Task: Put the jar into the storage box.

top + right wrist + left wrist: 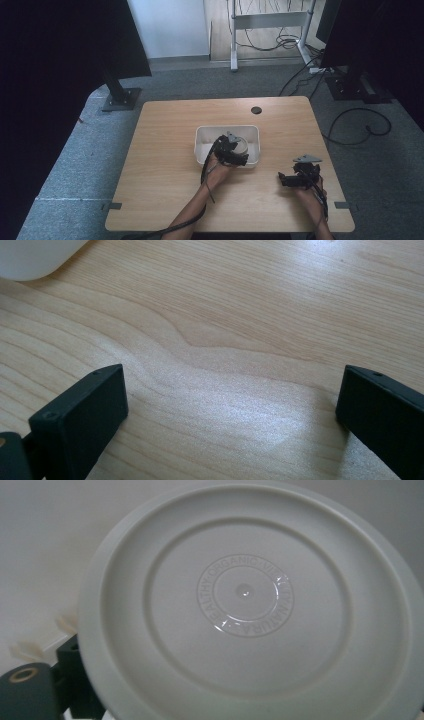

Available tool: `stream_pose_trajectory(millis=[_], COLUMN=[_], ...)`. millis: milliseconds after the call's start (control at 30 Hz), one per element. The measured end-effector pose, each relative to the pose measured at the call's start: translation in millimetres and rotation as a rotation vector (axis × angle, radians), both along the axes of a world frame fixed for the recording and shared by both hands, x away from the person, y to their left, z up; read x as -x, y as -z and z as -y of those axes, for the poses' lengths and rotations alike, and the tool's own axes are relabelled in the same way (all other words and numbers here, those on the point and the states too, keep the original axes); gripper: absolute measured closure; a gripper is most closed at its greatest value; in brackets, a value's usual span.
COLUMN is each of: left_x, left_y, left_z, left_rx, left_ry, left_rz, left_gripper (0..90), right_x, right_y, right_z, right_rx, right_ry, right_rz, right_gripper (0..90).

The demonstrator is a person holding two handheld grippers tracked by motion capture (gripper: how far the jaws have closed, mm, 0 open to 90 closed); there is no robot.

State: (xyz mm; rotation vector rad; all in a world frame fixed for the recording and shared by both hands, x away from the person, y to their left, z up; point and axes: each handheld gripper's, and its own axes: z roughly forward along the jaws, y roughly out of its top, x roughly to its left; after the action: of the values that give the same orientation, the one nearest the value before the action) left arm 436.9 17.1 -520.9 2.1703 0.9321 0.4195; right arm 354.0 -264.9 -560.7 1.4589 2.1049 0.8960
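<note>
A round white dish (245, 605) with a ring of embossed letters at its centre faces the left gripper view at very close range. It lies in the white tub (252, 131) at the middle of the table, seen from above as a pale round dish (241, 145). My left gripper (231, 150) reaches into the tub over it. One black jaw stands far out at the lower left, partly behind the dish's rim, and the other is hidden. My right gripper (287, 179) hovers low over bare wood at the right, its jaws wide apart around nothing (230, 405).
The wooden table (165, 150) has a small dark hole (256, 110) near its far edge. A corner of the tub (35, 257) is in the right gripper view. Dark stands, a metal frame and cables sit on the grey floor beyond.
</note>
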Motion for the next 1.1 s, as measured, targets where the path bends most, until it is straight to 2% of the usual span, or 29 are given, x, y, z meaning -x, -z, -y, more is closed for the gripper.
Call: stream_pose_trajectory(millis=[267,633,1100], left_x=[4.4,10.0,21.8], left_y=[-6.3,-9.8,-22.3], left_z=[-0.7,-4.2,-12.7], left_rx=[0.012,0.007,0.026], left_ry=[0.012,0.018,0.026], left_rz=[0.025,0.047,0.081], left_gripper=[2.9,2.7,2.8], right_x=[0.0,0.0,0.0], right_y=[0.0,0.1,0.0], right_z=[0.0,-0.1,-0.1], right_rx=[0.0,0.0,0.001], right_ry=[0.0,-0.001,-0.002], right_rz=[0.0,0.001,0.001], right_gripper=[0.0,0.0,0.0])
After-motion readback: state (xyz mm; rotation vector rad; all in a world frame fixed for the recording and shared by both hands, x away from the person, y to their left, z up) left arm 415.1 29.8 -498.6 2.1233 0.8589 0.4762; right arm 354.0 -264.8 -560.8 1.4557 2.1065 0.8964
